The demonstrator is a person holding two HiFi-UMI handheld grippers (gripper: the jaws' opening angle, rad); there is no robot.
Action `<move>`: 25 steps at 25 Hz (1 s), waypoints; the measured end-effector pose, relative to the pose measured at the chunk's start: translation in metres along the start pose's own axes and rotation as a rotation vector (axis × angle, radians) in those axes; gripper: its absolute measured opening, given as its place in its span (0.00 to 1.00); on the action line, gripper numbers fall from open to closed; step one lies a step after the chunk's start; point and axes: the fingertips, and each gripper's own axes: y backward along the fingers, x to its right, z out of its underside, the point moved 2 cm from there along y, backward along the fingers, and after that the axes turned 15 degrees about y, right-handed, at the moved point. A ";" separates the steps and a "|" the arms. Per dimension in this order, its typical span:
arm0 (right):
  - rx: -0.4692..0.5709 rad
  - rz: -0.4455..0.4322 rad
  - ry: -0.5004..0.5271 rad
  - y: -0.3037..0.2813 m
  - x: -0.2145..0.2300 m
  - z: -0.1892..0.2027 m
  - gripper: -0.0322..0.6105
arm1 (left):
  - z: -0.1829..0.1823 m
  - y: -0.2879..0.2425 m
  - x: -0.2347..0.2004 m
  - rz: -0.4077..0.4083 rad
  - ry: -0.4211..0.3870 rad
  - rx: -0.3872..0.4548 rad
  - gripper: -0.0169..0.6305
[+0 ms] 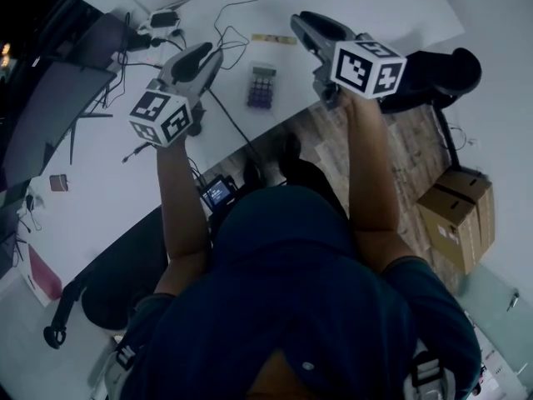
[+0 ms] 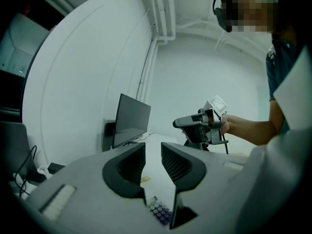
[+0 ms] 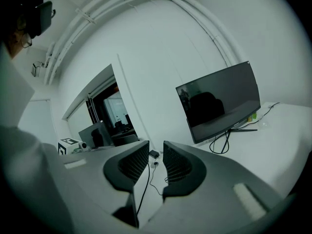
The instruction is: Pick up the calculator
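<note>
Both left gripper and right gripper hang closed, empty, near the calculator; cardboard box shut.

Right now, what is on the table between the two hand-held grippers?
The calculator lies on the white table between the left hand-held gripper and the right hand-held gripper, a black cable beside it. The head view shows this.

Smooth matt table, plastic calculator, wooden floor, cardboard boxes, glossy monitor.
</note>
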 end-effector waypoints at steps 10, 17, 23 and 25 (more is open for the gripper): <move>-0.086 -0.038 -0.054 -0.034 0.023 0.044 0.16 | 0.060 -0.022 -0.034 -0.052 0.134 -0.099 0.18; -0.142 -0.065 -0.094 -0.054 0.034 0.076 0.17 | 0.103 -0.035 -0.048 -0.071 0.216 -0.167 0.19; -0.185 -0.094 -0.132 -0.071 0.040 0.107 0.17 | 0.135 -0.040 -0.061 -0.098 0.276 -0.214 0.19; -0.203 -0.104 -0.145 -0.077 0.042 0.120 0.17 | 0.145 -0.042 -0.067 -0.109 0.295 -0.228 0.20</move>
